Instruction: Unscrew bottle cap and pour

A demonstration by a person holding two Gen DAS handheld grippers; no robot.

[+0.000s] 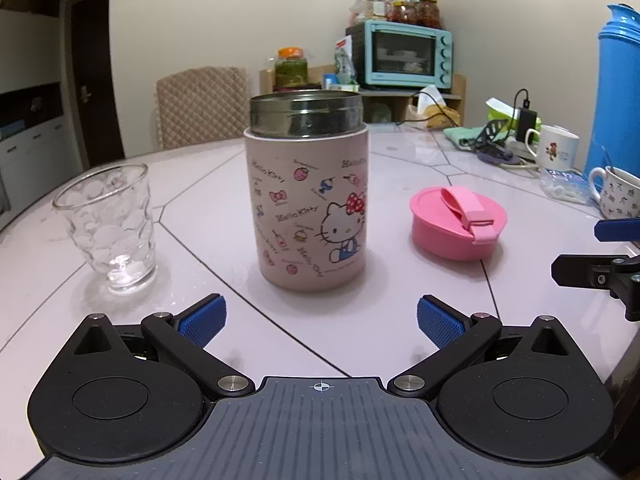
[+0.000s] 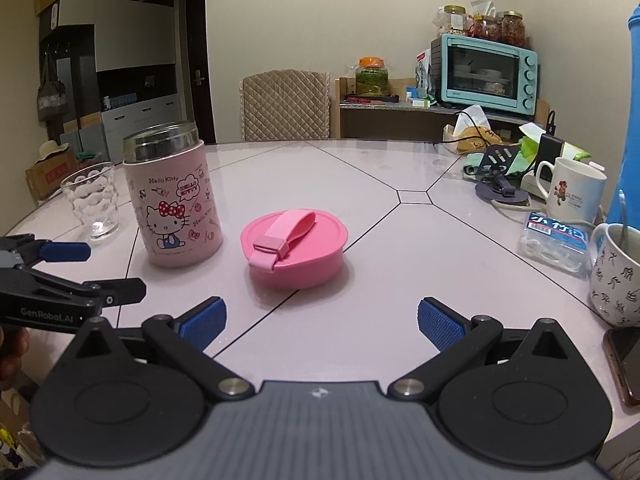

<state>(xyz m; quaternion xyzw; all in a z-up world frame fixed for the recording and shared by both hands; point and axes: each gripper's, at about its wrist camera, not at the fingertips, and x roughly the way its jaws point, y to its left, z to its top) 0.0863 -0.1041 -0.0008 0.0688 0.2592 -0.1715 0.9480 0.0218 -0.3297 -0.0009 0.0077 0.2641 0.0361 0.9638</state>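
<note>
A pink Hello Kitty flask stands upright on the table with its steel mouth uncovered. Its pink cap, strap on top, lies flat on the table to the flask's right. A clear dimpled glass stands left of the flask and looks empty. My left gripper is open, a short way in front of the flask, holding nothing. My right gripper is open just in front of the cap, also holding nothing. Each gripper shows at the edge of the other's view.
Two mugs, a blue jug, a packet, a phone and a charger with cables crowd the table's right side. A quilted chair and a teal oven stand behind.
</note>
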